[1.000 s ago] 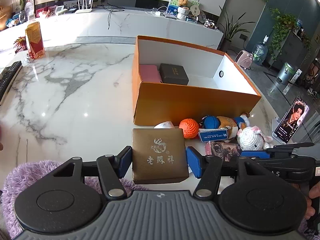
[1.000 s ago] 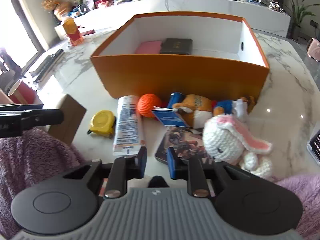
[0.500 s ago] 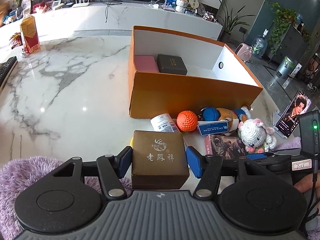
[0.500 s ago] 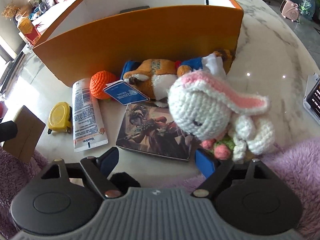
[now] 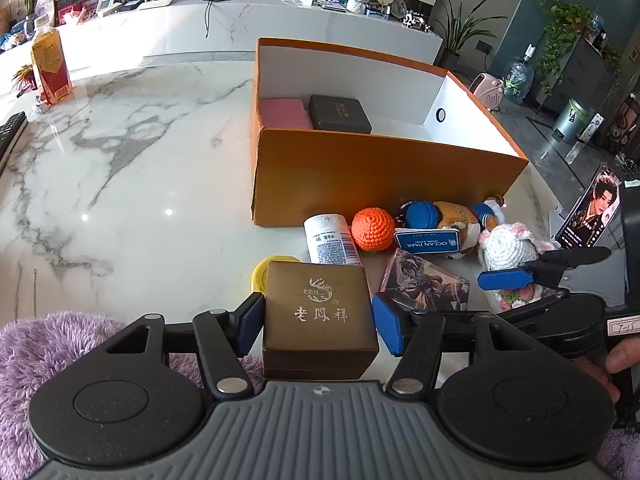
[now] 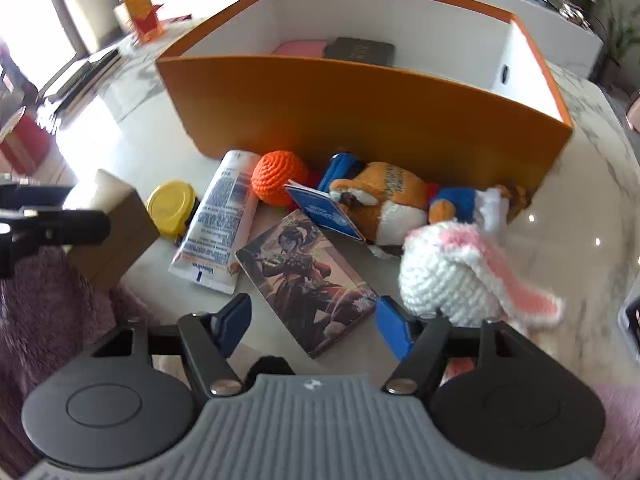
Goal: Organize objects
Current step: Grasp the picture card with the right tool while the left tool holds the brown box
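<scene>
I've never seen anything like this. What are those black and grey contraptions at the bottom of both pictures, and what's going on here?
No robot here: a person holds a two-finger gripping tool in each hand, each with a camera looking forward along its blue-padded fingers.

One picture is from the left tool. It holds a brown gift box between its pads.

The other is from the right tool. It is open and holds nothing, with an illustrated card box lying between its fingers.

On the marble table stands an orange storage box already containing a pink case and a dark case. In front lie a crocheted orange ball, plush toy, white crocheted bunny, tube and yellow tape measure.
</scene>
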